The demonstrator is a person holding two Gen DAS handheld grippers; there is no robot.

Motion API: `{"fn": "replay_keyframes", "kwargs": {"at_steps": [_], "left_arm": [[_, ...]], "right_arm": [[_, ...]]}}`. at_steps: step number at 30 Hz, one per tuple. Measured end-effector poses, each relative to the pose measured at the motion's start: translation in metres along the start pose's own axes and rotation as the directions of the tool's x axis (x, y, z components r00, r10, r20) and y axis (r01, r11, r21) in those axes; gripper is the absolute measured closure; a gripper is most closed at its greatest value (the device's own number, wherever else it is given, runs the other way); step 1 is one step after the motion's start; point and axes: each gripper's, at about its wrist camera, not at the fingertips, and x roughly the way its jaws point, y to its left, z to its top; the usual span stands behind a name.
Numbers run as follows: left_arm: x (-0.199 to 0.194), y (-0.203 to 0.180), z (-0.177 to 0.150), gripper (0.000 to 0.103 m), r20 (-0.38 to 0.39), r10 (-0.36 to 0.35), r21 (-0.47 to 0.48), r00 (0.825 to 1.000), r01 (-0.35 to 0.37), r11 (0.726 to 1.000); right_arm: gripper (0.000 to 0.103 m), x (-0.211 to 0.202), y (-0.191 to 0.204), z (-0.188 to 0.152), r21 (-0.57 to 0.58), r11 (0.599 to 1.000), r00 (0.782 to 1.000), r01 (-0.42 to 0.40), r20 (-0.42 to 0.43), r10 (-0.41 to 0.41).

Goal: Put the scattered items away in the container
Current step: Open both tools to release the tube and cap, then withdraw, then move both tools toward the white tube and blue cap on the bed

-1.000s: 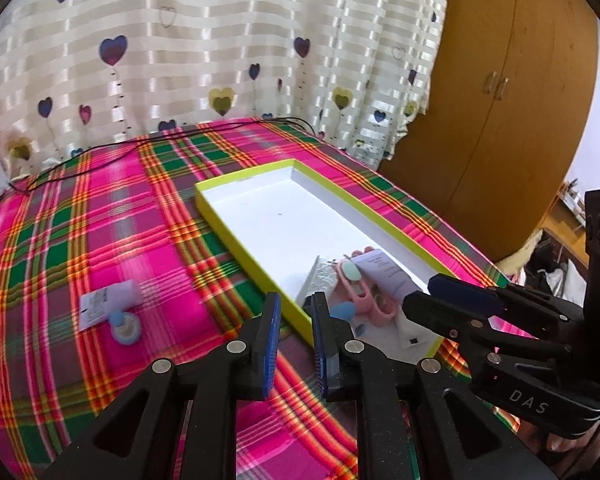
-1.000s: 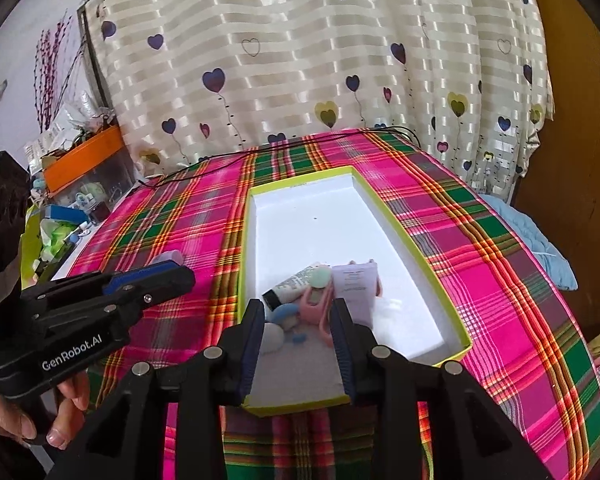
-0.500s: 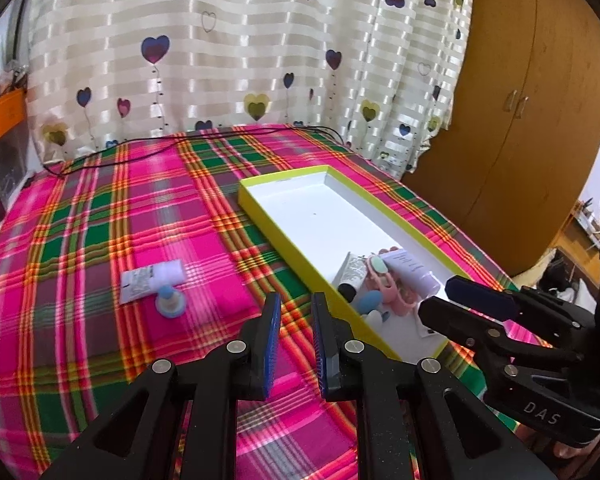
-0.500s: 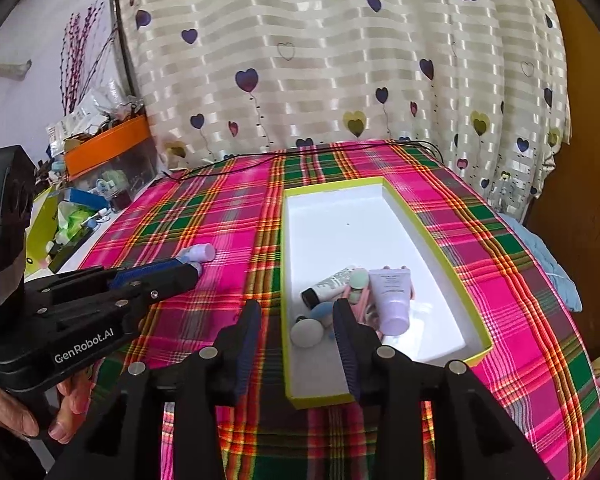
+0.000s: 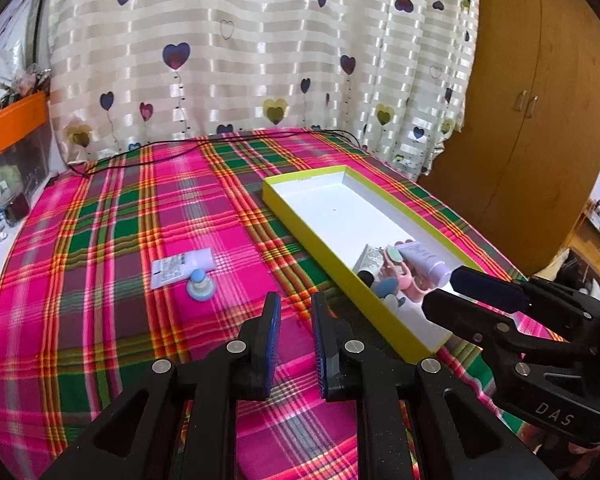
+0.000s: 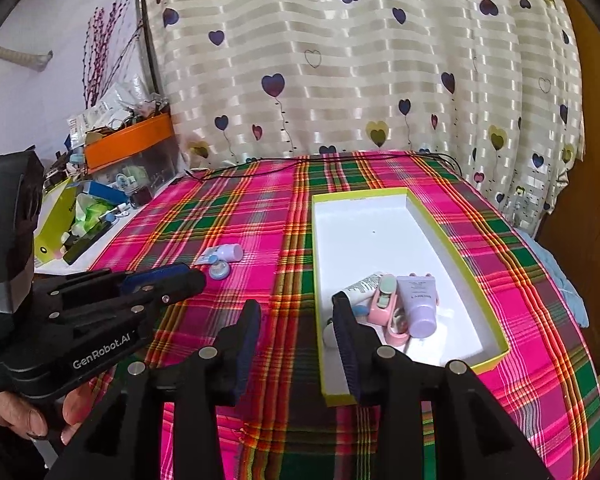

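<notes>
A: Both grippers back off; right gripper jaws have just been opening, wide, empty. Left gripper narrow, empty.
B: Target?
A: Small white-lilac plastic tube left of yellow-rimmed white cardboard tray. Probably light, squashy; pinch mid-body.

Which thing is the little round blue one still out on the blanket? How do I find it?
Look at the pink plaid cloth, left of the yellow-edged box. Two things lie there together: a flat white tube and, touching it, the small round blue pot, the only round one.
</notes>
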Motion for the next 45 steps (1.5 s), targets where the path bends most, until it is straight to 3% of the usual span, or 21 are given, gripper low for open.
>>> {"fn": "replay_keyframes", "kwargs": {"at_steps": [10, 16, 20, 26, 30, 35, 45], "left_arm": [[-0.010, 0.013, -0.003, 0.087, 0.037, 0.074, -0.015, 0.997, -0.074, 0.997], [-0.017, 0.024, -0.007, 0.087, 0.077, 0.103, -0.018, 0.992, -0.102, 0.995], [-0.017, 0.027, -0.010, 0.087, 0.060, 0.121, 0.006, 0.991, -0.121, 0.993], [-0.016, 0.030, -0.017, 0.087, 0.020, 0.093, 0.016, 0.995, -0.093, 0.996], [-0.018, 0.038, -0.021, 0.087, 0.009, 0.064, -0.028, 0.998, -0.064, 0.998], [-0.019, 0.048, -0.025, 0.087, 0.004, 0.102, -0.059, 0.995, -0.102, 0.993], [-0.022, 0.058, -0.031, 0.087, -0.006, 0.078, -0.105, 0.997, -0.078, 0.991]], "right_arm": [[0.063, -0.004, 0.015, 0.002, -0.049, 0.999, 0.998, -0.022, 0.052, 0.025], [0.061, -0.001, 0.021, 0.001, -0.060, 0.998, 0.999, -0.030, 0.043, 0.033], [0.059, 0.002, 0.027, 0.000, -0.070, 0.997, 0.998, -0.042, 0.033, 0.045], [0.058, 0.006, 0.030, -0.002, -0.051, 0.995, 0.996, -0.088, 0.006, 0.089], [0.058, 0.010, 0.031, -0.003, -0.033, 0.993, 0.993, -0.116, -0.018, 0.116], [0.058, 0.014, 0.035, -0.005, -0.029, 0.991, 0.991, -0.132, -0.040, 0.131], [0.058, 0.019, 0.044, -0.009, -0.052, 0.987, 0.987, -0.150, -0.071, 0.146]]}}
